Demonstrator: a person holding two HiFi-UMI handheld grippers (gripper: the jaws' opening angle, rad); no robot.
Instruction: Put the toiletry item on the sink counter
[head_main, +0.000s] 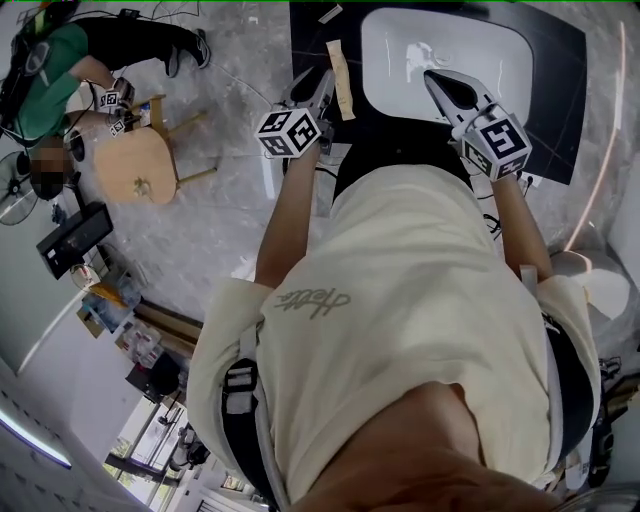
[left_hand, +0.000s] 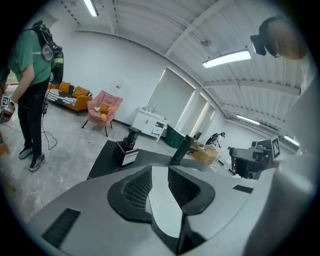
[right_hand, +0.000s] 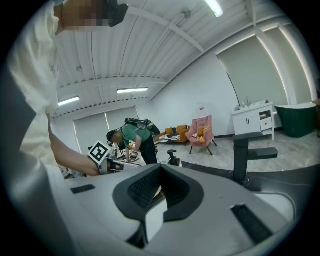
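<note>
Past our cream shirt, our left gripper holds its jaws apart and empty, the slim beige toiletry item lying on the sink counter just right of them, lengthwise along their line, farther from our right gripper, likewise parted and bare.

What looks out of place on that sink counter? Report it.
Nothing stands out. The tan toiletry item lies flat on the black counter, just left of the white basin; no spill or damage shows.

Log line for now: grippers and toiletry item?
left gripper: open, empty | right gripper: open, empty | beige toiletry item: on black counter beside basin
</note>
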